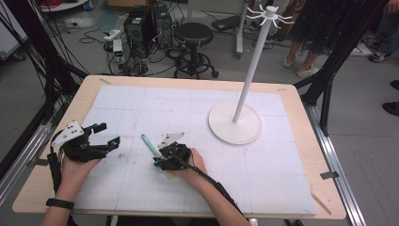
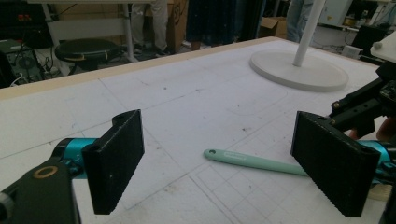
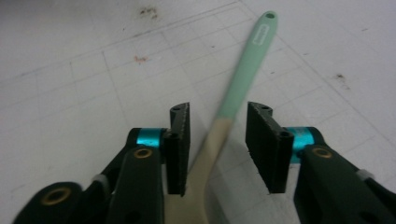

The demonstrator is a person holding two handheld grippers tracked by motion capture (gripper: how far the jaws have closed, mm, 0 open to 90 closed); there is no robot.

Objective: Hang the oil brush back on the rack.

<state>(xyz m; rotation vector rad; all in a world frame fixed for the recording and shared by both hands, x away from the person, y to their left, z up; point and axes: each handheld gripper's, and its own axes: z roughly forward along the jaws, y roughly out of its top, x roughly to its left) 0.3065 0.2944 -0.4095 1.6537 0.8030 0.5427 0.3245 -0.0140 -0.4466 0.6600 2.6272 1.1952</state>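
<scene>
We have our right gripper (image 3: 218,140) straddling the spatula (image 3: 238,79) flat on the table (image 1: 291,188), jaws not yet pinching, left gripper (image 2: 219,163) wide open, and an off-centre squeeze could skid it away.

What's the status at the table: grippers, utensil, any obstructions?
Right gripper low over the table, jaws either side of the mint-handled utensil, pads not yet pressing. Left gripper open, empty. White stand apart, nothing in the way.
</scene>
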